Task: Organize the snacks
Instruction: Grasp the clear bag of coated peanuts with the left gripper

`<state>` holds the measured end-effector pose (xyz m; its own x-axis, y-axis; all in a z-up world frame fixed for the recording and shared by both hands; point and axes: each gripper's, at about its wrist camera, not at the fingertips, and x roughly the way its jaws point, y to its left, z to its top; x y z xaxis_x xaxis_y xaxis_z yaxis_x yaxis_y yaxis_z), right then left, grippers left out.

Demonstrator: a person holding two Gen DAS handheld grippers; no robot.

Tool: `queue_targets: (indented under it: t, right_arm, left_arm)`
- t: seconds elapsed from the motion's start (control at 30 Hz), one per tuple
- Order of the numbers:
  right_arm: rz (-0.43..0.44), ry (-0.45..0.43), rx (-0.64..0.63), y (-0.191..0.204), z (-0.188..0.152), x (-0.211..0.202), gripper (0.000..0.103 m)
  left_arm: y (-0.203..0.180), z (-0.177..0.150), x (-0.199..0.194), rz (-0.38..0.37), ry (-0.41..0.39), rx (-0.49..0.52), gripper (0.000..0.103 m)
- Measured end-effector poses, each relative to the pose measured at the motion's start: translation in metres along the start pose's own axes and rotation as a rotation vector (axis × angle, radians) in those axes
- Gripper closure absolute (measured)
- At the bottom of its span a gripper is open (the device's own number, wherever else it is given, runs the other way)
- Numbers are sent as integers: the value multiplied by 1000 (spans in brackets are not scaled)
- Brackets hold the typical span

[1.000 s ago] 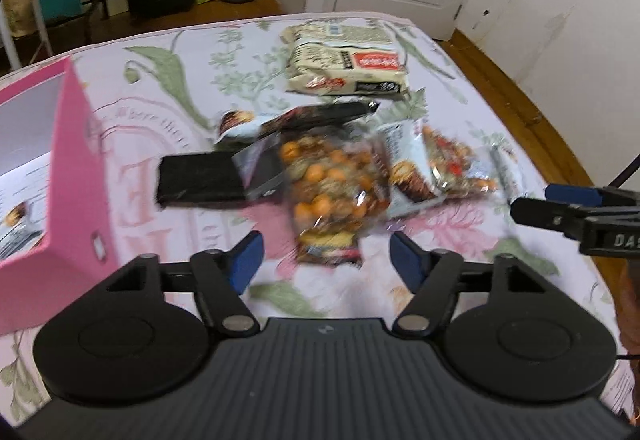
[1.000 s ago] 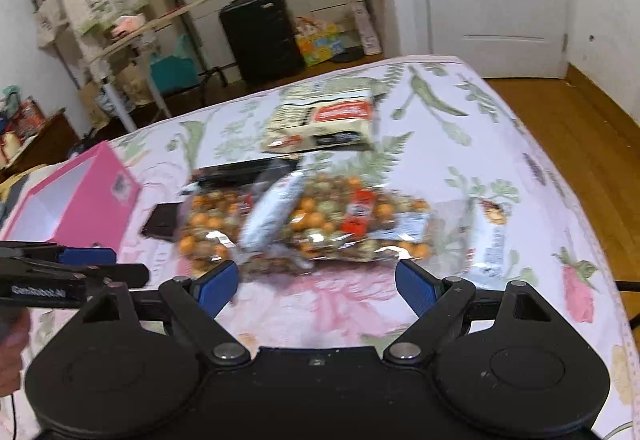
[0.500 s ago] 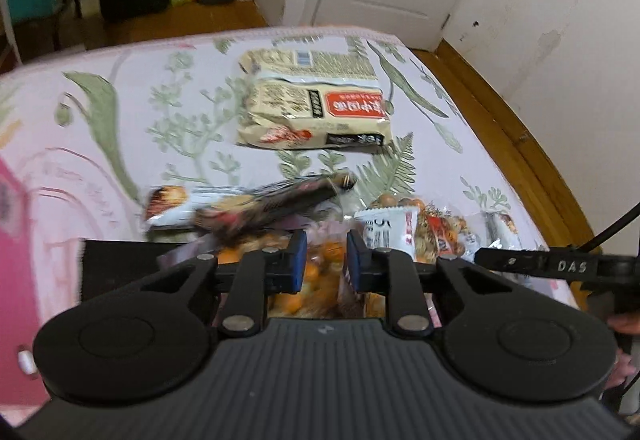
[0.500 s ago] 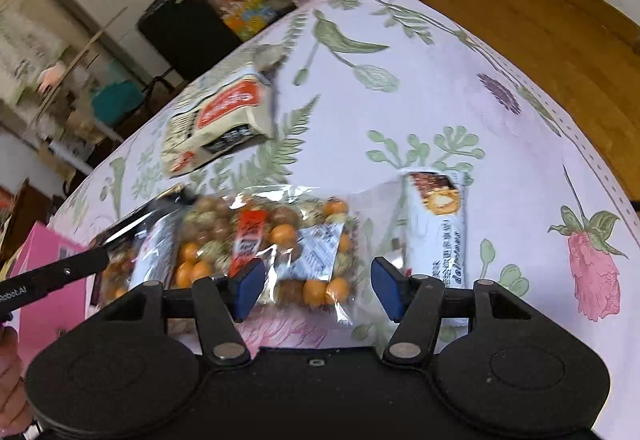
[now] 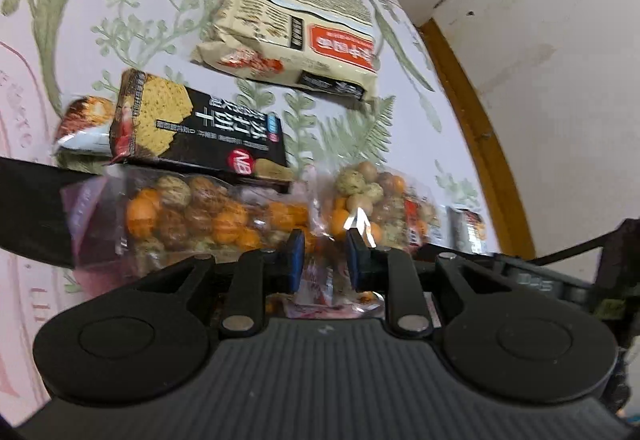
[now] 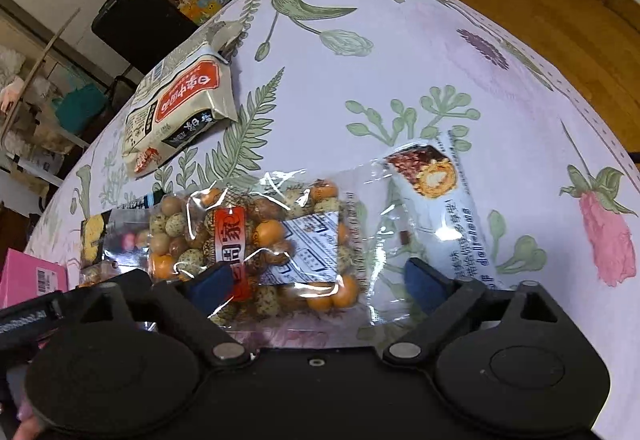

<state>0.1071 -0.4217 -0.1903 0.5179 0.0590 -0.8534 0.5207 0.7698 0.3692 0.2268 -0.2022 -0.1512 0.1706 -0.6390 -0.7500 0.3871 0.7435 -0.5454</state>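
The left tongs (image 5: pixel 322 254) are pinched nearly closed on the crinkly edge of a clear bag of round nuts (image 5: pixel 208 216). The blue pads (image 5: pixel 295 254) press on the plastic from both sides. This bag is full of orange and brown balls and lies on the flowery cloth (image 5: pixel 120 12) of the tabletop. A black cracker pack (image 5: pixel 200 128) leans on the top of this bag. A small silver snack (image 5: pixel 82 128) peeks out at the left of the black pack. Farther back lies a big cream bag with a red label (image 5: pixel 296 36).

The right tongs (image 6: pixel 316 282) are opening wide. A second clear bag of nuts (image 6: pixel 256 240), with a red strip and a white sticker, lies between the blue pads, but they do not press on it. Just to the right of this bag is a long white snack bar (image 6: pixel 452 208). The cream bag lies farther back on the left. A pink box (image 6: pixel 28 274) shows at the left edge, and the wood floor (image 6: pixel 560 0) is beyond the tabletop.
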Motion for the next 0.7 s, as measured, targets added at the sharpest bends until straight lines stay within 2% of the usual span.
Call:
queue_targets:
  t: [0.07, 0.13, 0.27, 0.33, 0.4, 0.47, 0.5, 0.53, 0.57, 0.63, 0.7]
  right_arm:
    - [0, -21, -19, 5, -3, 1, 6]
    - [17, -38, -45, 10, -7, 1, 7]
    - [31, -81, -106, 18, -14, -4, 27]
    - [33, -86, -98, 15, -14, -6, 33]
    - [53, -89, -85, 10, -14, -9, 38]
    - [73, -83, -105, 13, -16, -14, 46]
    - [99, -76, -115, 16, -17, -15, 53]
    - [174, -46, -108, 18, -18, -15, 59]
    - [232, -25, -85, 19, -21, -15, 59]
    - [225, -23, -108, 27, -24, -16, 58]
    - [203, -21, -120, 32, -29, -18, 57]
  left_arm:
    - [1, -2, 2, -40, 14, -39, 83]
    - [-1, -4, 3, -45, 6, -63, 83]
    - [-11, -9, 1, 0, -24, -24, 82]
    - [-16, -11, -2, 20, -31, -8, 82]
    - [-15, -12, -7, 22, -30, -29, 83]
    - [-12, -13, -13, 27, -26, -61, 89]
    - [-10, -14, -14, 22, -18, -82, 90]
    - [-7, -17, -17, 13, -9, -110, 91]
    - [-7, -20, -21, 26, -11, -122, 92]
    - [-5, -26, -27, 51, -24, -121, 95]
    - [-1, -31, -33, 41, -31, -141, 98]
